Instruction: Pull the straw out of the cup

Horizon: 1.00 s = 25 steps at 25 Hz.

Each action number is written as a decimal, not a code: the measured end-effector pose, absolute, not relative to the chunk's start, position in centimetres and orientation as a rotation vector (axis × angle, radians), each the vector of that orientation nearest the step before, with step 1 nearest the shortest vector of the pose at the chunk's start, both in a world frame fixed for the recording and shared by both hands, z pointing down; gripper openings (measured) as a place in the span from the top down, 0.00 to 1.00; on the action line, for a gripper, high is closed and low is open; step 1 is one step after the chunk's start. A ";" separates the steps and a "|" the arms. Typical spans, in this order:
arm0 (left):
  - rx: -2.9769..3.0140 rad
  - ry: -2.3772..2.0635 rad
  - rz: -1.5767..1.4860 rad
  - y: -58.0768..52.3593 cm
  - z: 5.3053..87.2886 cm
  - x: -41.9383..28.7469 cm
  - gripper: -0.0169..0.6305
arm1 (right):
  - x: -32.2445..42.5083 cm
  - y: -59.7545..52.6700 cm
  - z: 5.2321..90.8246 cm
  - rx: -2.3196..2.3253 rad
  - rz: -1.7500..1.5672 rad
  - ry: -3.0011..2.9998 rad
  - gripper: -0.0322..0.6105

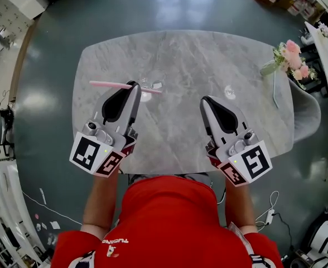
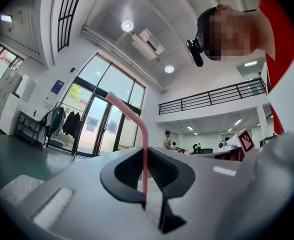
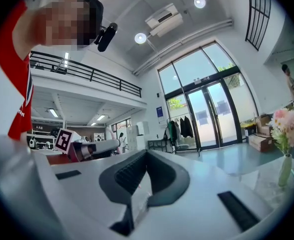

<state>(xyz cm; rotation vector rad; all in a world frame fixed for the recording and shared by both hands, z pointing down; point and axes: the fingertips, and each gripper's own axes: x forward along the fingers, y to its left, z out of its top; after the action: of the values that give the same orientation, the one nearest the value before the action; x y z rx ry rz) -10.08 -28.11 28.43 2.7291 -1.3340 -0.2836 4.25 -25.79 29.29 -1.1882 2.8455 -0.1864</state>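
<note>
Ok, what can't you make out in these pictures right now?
Cup, head view: clear, small; contents unreadable.
Straw, head view: middle hidden by left gripper.
Small clear object, head view: too small to identify.
Both gripper views: cup out of frame.

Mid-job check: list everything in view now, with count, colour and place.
table: one, grey marble, centre
cup: one, clear, table's far left part
straw: one, pink, gripped crosswise, near the cup
small clear item: one, table right of centre, unidentifiable
flowers: one bunch, pink, table's right end
chair: one, grey, beside table's right edge
left hand-held gripper: grey, shut on the straw
right hand-held gripper: grey, jaws together, empty
</note>
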 end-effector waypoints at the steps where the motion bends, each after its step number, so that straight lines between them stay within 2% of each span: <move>1: 2.739 -1.336 -0.290 -27.4 28.0 -10.1 0.93 | 4.3 -25.6 29.1 -1.190 -0.185 2.836 0.95; 8: 2.758 -1.357 -0.332 -24.0 26.2 -10.9 0.93 | 4.4 -24.0 28.1 -1.179 -0.179 2.800 0.95; 25: 2.761 -1.346 -0.350 -24.4 25.9 -10.9 0.93 | 4.3 -23.7 28.3 -1.179 -0.158 2.834 0.95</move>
<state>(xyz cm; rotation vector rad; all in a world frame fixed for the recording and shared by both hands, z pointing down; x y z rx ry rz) -10.95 -24.40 25.93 2.7606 -1.3464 -0.3497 4.30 -23.74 28.25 -1.1795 2.8341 -0.1578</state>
